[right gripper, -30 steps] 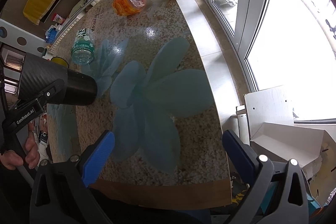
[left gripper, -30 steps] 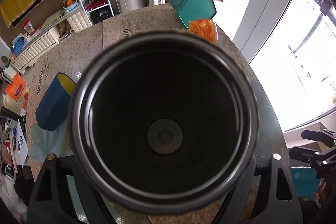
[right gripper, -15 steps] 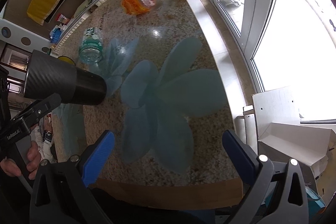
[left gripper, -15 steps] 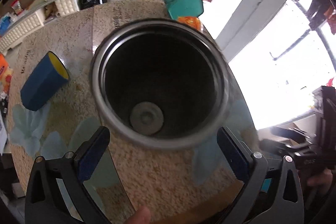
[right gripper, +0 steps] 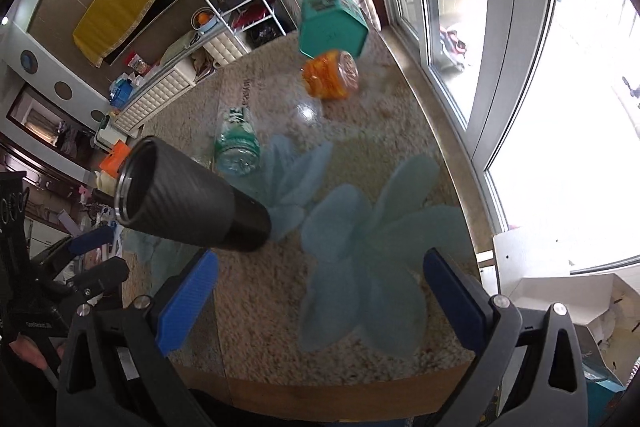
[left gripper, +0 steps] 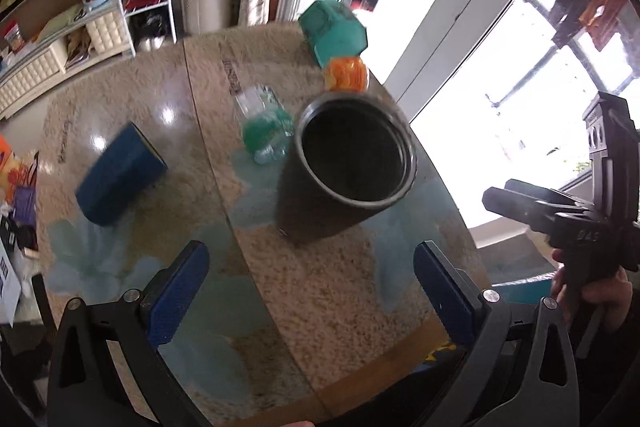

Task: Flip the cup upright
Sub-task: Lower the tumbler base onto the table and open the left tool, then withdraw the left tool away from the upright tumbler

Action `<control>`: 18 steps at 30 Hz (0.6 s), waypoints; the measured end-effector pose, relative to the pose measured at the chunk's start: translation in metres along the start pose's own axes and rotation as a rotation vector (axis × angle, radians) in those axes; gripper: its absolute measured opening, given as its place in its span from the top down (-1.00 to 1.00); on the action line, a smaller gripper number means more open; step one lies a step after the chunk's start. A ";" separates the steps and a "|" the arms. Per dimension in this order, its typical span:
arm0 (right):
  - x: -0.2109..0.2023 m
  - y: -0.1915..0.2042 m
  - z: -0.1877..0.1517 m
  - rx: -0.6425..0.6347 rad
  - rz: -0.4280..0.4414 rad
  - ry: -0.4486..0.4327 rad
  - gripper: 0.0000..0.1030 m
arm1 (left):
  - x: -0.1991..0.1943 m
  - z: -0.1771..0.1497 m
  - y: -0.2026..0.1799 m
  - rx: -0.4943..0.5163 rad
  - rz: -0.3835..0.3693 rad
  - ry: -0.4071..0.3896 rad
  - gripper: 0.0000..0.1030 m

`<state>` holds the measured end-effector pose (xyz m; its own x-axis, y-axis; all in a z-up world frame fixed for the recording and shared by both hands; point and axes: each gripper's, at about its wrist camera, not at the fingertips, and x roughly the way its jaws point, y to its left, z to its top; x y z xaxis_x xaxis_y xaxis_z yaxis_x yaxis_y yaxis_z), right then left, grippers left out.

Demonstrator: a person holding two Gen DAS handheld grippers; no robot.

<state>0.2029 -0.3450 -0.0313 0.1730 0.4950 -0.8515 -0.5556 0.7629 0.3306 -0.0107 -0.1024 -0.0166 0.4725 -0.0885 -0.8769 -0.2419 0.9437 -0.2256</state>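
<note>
Standing: the black cup (left gripper: 344, 171) sits base down on the granite table (left gripper: 320, 291), its open mouth up; in the right wrist view (right gripper: 188, 195) fisheye bends it into a lean, so I judge it upright from the base contact.
Left gripper (left gripper: 312, 295): jaws spread wide, nothing between them, the cup well ahead of the blue pads (left gripper: 176, 295).
Right gripper (right gripper: 320, 303): also wide open and empty, poised over the flower pattern, apart from the cup.
Step in hand: clearing away from a cup that appears already set upright.
Doing it well: draw the left gripper straight back along its own axis, pads kept wide, so neither finger clips the rim.
Watch for: the plastic bottle (left gripper: 264, 131) lying just behind the cup, and the blue cup (left gripper: 116, 179) on its side to the left.
Risk: a tall, narrow-based body likely tips easily from a sideways nudge.
</note>
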 end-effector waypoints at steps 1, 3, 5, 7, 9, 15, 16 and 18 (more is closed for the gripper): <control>-0.004 0.009 0.001 -0.003 -0.015 -0.012 -1.00 | -0.006 0.001 0.004 0.006 -0.010 -0.010 -0.99; -0.012 0.025 0.000 -0.001 -0.050 -0.044 -1.00 | -0.018 0.003 0.009 0.028 -0.022 -0.028 -0.99; -0.018 0.039 -0.001 0.000 -0.071 -0.066 -1.00 | -0.029 0.005 0.014 0.050 -0.015 -0.045 -0.99; -0.023 0.056 -0.004 -0.004 -0.080 -0.079 -1.00 | -0.040 0.006 0.018 0.074 -0.012 -0.072 -0.99; -0.027 0.067 -0.007 -0.013 -0.086 -0.086 -1.00 | -0.049 0.006 0.023 0.097 -0.021 -0.088 -0.99; -0.031 0.088 -0.015 -0.029 -0.115 -0.118 -1.00 | -0.058 0.003 0.038 0.128 -0.050 -0.109 -0.99; -0.030 0.092 -0.017 -0.030 -0.124 -0.118 -1.00 | -0.059 0.002 0.041 0.130 -0.054 -0.110 -0.99; -0.028 0.097 -0.020 -0.033 -0.137 -0.121 -1.00 | -0.062 0.000 0.045 0.136 -0.064 -0.118 -0.99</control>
<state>0.1274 -0.2932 0.0170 0.3446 0.4354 -0.8317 -0.5459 0.8137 0.1998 -0.0508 -0.0544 0.0277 0.5814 -0.1194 -0.8048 -0.0953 0.9724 -0.2131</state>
